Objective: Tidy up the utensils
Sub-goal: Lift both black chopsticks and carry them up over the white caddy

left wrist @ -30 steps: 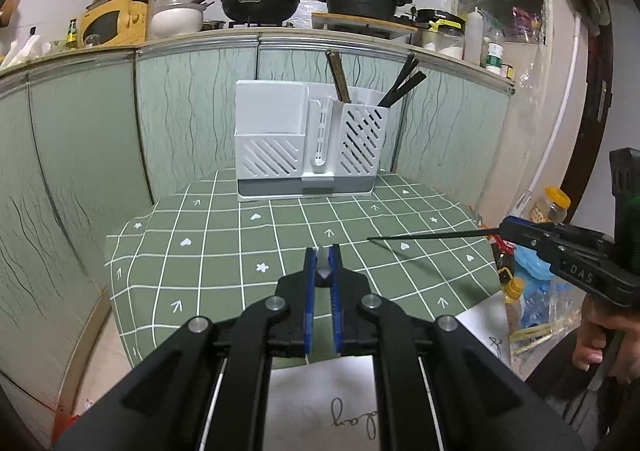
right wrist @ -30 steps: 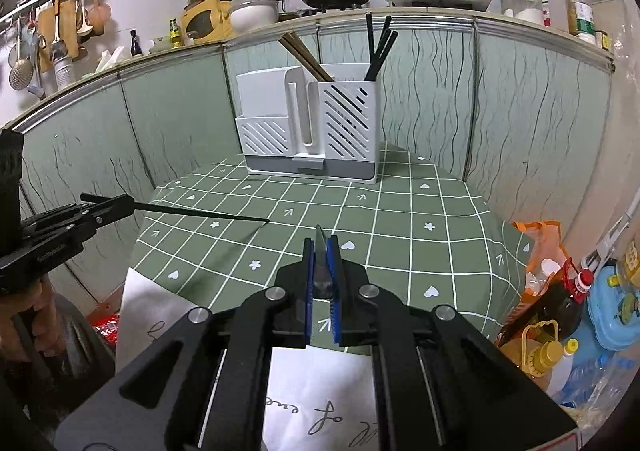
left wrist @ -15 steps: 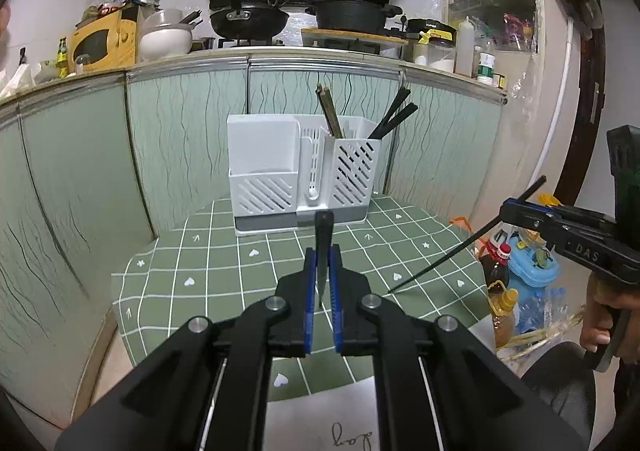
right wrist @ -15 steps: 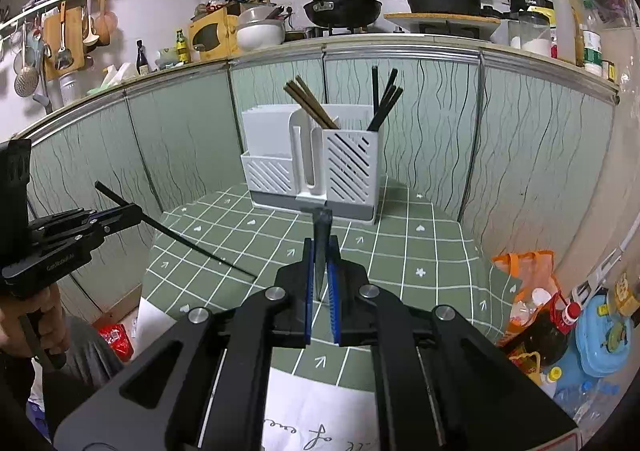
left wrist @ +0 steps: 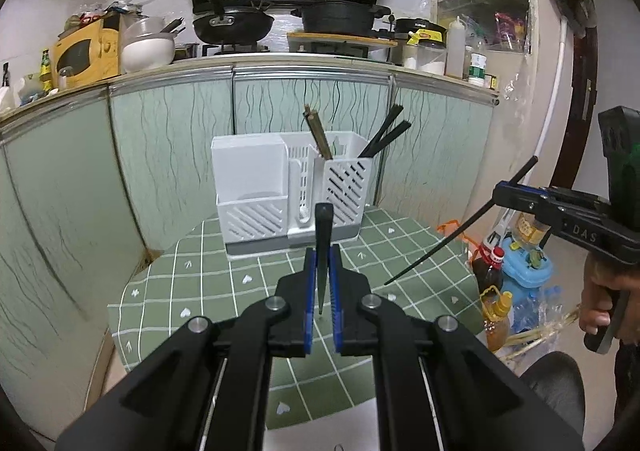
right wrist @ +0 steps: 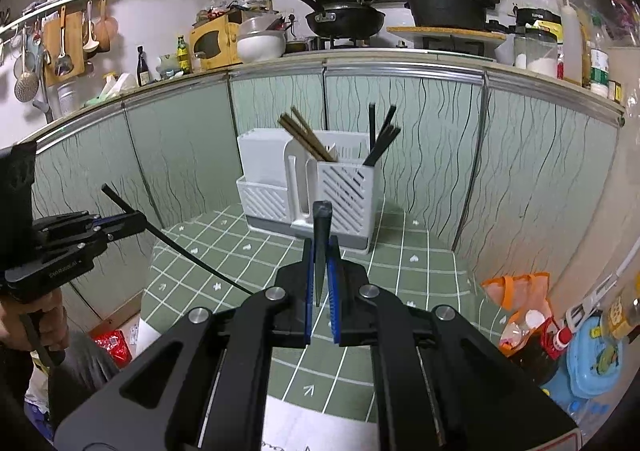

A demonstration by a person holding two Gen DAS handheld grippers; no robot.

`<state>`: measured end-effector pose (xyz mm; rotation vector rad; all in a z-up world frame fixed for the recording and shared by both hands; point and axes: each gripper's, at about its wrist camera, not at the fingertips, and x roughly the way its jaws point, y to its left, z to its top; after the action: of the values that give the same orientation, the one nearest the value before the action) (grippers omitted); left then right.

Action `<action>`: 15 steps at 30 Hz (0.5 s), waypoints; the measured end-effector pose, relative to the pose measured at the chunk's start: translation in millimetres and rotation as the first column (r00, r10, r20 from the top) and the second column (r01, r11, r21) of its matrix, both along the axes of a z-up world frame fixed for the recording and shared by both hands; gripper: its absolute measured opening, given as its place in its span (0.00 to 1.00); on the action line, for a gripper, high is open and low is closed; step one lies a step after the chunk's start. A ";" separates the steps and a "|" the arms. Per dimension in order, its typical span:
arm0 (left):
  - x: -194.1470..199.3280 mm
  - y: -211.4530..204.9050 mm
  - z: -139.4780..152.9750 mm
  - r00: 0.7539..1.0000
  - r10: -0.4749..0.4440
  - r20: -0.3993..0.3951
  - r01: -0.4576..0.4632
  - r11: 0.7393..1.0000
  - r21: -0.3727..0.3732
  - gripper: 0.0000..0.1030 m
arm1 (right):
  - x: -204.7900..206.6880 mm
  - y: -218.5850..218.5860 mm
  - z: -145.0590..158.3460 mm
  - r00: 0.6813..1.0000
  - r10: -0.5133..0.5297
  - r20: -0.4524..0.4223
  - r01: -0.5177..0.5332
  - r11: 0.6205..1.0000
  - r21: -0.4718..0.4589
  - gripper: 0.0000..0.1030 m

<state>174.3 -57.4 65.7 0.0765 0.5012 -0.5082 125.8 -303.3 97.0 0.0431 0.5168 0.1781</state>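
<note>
Each hand carries one black chopstick, and the step in hand looks like bringing both to the white holder (left wrist: 288, 187) standing at the far side of the green checked desk (left wrist: 208, 283), against the cabinet fronts. The left tool (left wrist: 322, 291) is closed tight on its chopstick (left wrist: 322, 235), which stands nearly upright between the blue pads, thick end up and tip down. The right tool (right wrist: 320, 287) grips its chopstick (right wrist: 321, 239) the same way; in the left view that stick slants down toward the desk, tip hanging clear of the cloth. The holder's right slotted compartment already has black chopsticks (right wrist: 382, 139) leaning right, with brown chopsticks (right wrist: 308, 139) in the section just left of them. To do this well, I would match by colour and aim for the black group. Each stick should probably come over the rim tip first and near vertical. Taking the hands one at a time would keep the sticks from crossing. The leaning sticks could deflect an entry, so the gap beside them seems safest.
</note>
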 end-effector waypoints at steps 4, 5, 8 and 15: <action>12.6 -3.5 17.2 1.000 -0.003 0.009 0.003 1.000 -0.012 0.06 | 11.6 -4.7 16.7 1.000 0.006 0.009 -0.006 1.000 0.001 0.06; 16.1 -4.9 23.1 1.000 -0.002 0.013 0.003 1.000 -0.015 0.06 | 14.3 -5.6 20.2 1.000 0.008 0.011 -0.008 1.000 0.001 0.06; 25.4 -10.0 38.1 1.000 -0.001 0.025 0.002 1.000 -0.024 0.06 | 24.7 -8.0 33.1 1.000 0.006 0.019 -0.006 1.000 -0.006 0.06; 47.4 -31.2 79.9 0.997 -0.026 0.068 0.028 0.999 -0.030 0.06 | 48.5 -10.7 69.6 0.998 0.008 0.056 -0.007 1.000 -0.025 0.06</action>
<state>221.7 -88.6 145.6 0.0704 0.4266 -0.5376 174.3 -314.0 166.6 0.0118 0.4628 0.1797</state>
